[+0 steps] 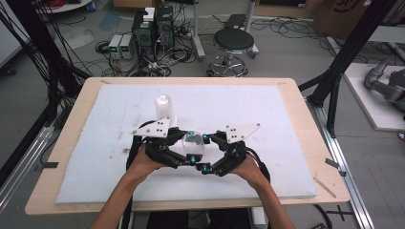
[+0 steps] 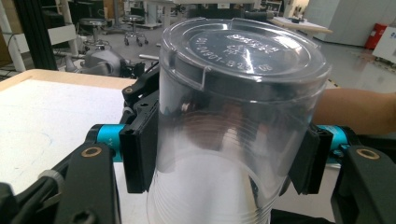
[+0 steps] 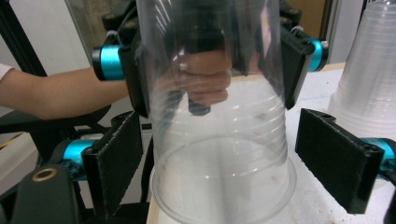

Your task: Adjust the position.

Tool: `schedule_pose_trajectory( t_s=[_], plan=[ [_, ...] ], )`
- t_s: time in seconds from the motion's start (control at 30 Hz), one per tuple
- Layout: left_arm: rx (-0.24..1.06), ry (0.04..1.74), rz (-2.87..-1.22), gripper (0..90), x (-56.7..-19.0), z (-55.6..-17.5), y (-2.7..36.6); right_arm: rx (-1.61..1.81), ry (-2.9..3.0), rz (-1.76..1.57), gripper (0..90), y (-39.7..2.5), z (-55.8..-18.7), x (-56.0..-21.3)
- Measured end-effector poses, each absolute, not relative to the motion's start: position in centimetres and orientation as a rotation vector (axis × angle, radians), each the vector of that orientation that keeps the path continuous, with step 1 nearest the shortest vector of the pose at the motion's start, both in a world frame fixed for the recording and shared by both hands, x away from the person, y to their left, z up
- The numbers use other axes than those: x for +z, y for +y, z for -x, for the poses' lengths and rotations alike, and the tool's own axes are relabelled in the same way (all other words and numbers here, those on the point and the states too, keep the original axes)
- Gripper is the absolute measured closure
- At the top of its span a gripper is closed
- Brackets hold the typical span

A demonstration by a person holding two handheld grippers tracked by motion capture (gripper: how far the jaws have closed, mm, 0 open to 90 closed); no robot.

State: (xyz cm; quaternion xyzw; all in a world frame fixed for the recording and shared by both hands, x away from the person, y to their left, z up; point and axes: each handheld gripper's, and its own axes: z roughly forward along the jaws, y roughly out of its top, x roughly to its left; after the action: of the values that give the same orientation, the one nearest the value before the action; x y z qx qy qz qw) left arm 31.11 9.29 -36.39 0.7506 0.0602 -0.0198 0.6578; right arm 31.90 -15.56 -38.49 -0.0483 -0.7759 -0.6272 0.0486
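The wooden table (image 1: pixel 305 124) carries a large white foam sheet (image 1: pixel 267 157), and near the middle of this sheet two hands meet. The left claw (image 1: pixel 187 150) and the right claw (image 1: pixel 206 153) stand on the two sides of one clear plastic cup (image 1: pixel 193 144), turned upside down with its wide rim low over the sheet.

In the left gripper view the pads (image 2: pixel 140 151) of the left claw press against both sides of the cup wall, below the flat bottom with moulded letters, so this claw is clamped on the cup. In the right gripper view the pads (image 3: pixel 119 161) of the right claw stand apart on either side of the wide rim, not touching it.

Farther back on the sheet a stack of the same clear cups (image 1: pixel 164 107) stands upside down.

The cup is probably very light, thin and smooth. It will bend or crack under a strong squeeze and may slip. The best hold seems to be a gentle one near the stiffer bottom or at the rolled rim.
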Motion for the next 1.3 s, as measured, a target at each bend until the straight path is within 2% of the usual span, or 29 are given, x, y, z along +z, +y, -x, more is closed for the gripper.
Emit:
schedule_pose_trajectory(
  t_s=[0.3, 0.47, 0.67, 1.3],
  plan=[
    [-0.047, 0.131, -1.697, 36.4, -36.35, -31.08, 9.22, -1.923, -2.347, 0.153, 15.4, -15.34, -32.05, -38.75],
    [-0.049, 0.131, -1.699, 36.4, -36.38, -31.07, 9.17, -1.927, -2.343, 0.143, 19.0, -15.19, -32.06, -38.88],
    [-0.047, 0.133, -1.702, 36.4, -36.38, -31.1, 9.25, -1.936, -2.328, 0.112, 27.3, -15.22, -32.06, -39.03],
    [-0.055, 0.127, -1.706, 33.6, -36.57, -31.15, 9.21, -1.939, -2.33, 0.095, 32.8, -15.33, -31.93, -39.19]
  ],
)
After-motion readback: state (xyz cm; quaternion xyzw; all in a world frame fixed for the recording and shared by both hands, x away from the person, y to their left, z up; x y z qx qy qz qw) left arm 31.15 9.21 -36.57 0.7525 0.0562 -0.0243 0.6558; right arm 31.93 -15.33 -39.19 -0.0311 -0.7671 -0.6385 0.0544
